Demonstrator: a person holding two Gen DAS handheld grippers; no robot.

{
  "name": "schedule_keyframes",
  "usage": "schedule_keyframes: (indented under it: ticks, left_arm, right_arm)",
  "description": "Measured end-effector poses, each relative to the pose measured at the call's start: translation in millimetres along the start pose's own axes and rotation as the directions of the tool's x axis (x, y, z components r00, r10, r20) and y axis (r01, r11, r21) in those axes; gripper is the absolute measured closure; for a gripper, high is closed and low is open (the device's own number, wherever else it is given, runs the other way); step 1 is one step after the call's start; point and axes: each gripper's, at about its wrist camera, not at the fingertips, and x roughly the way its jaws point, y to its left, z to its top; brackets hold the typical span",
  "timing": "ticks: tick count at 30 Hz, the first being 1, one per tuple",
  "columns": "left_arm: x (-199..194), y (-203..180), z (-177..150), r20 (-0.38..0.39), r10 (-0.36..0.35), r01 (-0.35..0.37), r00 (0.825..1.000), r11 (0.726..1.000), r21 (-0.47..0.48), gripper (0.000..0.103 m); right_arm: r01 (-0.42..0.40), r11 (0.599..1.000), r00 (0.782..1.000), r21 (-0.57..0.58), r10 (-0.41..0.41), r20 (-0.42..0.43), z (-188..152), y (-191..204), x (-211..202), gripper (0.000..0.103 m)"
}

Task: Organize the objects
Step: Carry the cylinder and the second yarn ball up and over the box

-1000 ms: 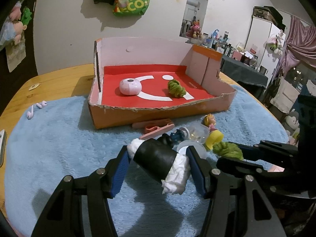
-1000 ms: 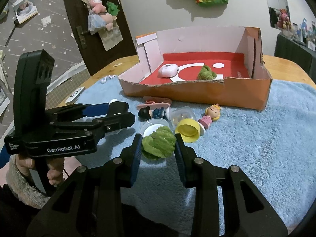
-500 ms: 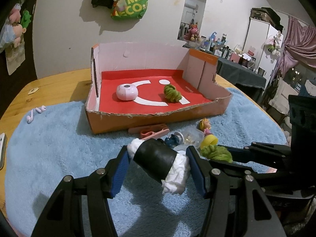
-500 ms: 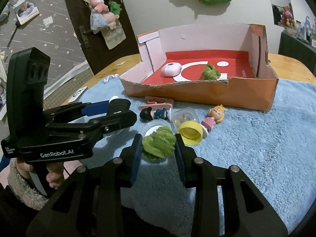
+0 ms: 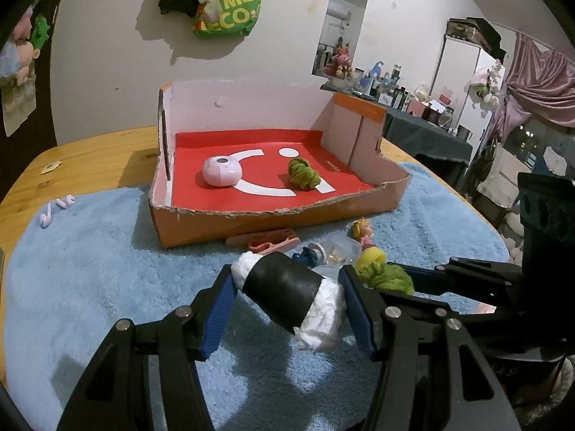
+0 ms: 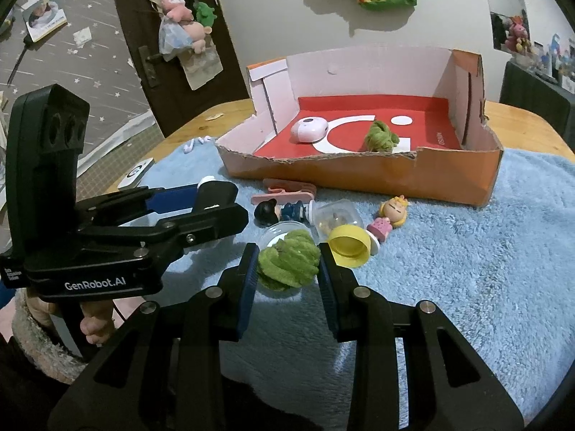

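Note:
My left gripper is shut on a black roll stuffed with white tissue, held above the blue rug. My right gripper is shut on a green yarn ball, also seen in the left wrist view. The orange cardboard box with a red floor stands ahead; it holds a pink round gadget and a second green yarn ball. The box also shows in the right wrist view.
On the blue rug in front of the box lie a pink clip, a dark-haired figurine, a clear capsule, a yellow cap and a blonde doll. Pink earbuds lie far left.
Both grippers have risen and moved a little toward the box, each still holding its object. The box contents have not moved.

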Motion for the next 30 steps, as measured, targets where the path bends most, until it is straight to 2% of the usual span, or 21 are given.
schedule_keyframes:
  ticks: [15, 30]
  left_arm:
    - [6, -14, 7, -0.007, 0.006, -0.006, 1.000, 1.000, 0.027, 0.043]
    - [7, -16, 20, 0.027, 0.008, -0.009, 1.000, 1.000, 0.026, 0.043]
  right_arm:
    - [-0.008, 1.000, 1.000, 0.016, 0.008, 0.018, 3, -9, -5, 0.072]
    - [-0.011, 1.000, 0.999, 0.027, 0.009, 0.052, 14, -17, -12, 0.072]
